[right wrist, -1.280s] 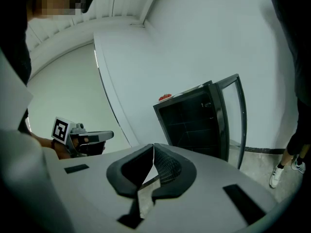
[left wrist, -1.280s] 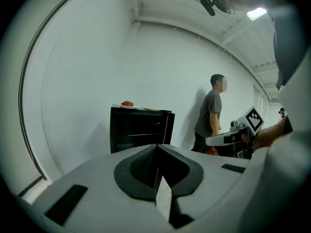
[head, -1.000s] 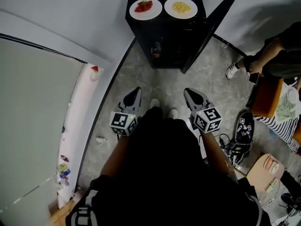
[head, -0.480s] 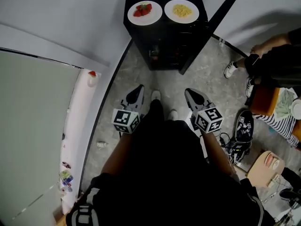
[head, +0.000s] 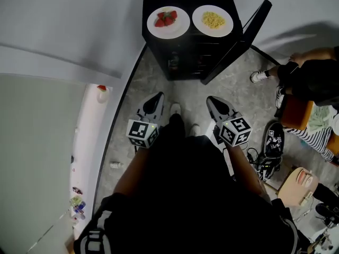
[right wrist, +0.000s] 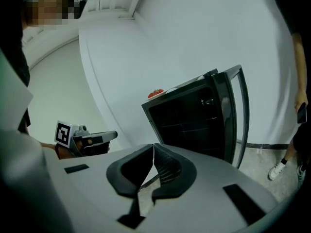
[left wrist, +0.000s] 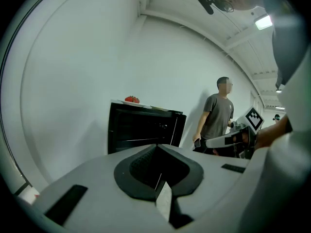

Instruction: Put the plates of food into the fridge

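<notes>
1. Where the grey stone floor [head: 159,83] meets a white wall [head: 79,25], a black fridge [head: 183,54] stands with its door [head: 241,36] swung open at its right side.
2. On top of the fridge sit two white plates side by side. The strawberry plate [head: 168,21] is on the left, and the plate of yellow food [head: 213,20] is nearer the door.
3. Both claws are held low, well short of the fridge and pointing toward it. The left claw [head: 155,100] has its jaws pressed together on nothing, and so does the right claw [head: 213,102].
4. Between the claws and the fridge, only the holder's own shoe tips [head: 175,109] show on the floor.
5. Beyond the fridge door, a person in dark clothes [head: 312,78] is nearby, and dark shoes [head: 274,142] lie on the floor.
</notes>
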Demonstrator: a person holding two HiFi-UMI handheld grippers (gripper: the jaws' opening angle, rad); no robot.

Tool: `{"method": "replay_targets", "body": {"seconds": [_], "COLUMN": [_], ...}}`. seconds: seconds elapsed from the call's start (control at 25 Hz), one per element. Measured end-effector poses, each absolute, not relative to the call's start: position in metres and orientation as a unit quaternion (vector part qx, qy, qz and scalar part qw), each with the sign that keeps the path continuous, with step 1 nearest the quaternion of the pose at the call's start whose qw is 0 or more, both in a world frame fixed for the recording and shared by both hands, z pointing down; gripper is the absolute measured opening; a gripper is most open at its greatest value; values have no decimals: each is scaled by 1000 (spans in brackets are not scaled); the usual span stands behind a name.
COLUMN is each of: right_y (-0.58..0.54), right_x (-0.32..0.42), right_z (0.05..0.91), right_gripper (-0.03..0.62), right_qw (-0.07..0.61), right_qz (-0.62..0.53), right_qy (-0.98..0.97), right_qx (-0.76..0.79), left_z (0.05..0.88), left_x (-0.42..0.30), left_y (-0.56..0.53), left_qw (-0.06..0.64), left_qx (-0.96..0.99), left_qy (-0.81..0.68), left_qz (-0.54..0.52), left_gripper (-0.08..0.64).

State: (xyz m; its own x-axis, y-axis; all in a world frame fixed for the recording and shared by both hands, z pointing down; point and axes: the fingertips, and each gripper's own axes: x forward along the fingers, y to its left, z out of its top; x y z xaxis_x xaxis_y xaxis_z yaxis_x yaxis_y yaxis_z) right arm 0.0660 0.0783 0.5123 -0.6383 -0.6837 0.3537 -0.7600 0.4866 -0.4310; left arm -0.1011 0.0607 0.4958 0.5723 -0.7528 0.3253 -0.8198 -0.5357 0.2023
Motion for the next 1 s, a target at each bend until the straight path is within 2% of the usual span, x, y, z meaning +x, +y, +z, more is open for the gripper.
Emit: {"method": "replay_targets", "body": {"seconds": [1.0], "right_y": [-4], "right_x": [47], "right_z": [505], "right_gripper": [25], "right_qw": [67], "right_qz": [287], "right_qy": [-826], "right_qx": [481], "left_z": [504], "left_x": [-115], "left_y": [-28], "left_qw": [186], "left_qx": [897], "left_qy": [-394], "left_qz": [77], "left_gripper": [21]}}
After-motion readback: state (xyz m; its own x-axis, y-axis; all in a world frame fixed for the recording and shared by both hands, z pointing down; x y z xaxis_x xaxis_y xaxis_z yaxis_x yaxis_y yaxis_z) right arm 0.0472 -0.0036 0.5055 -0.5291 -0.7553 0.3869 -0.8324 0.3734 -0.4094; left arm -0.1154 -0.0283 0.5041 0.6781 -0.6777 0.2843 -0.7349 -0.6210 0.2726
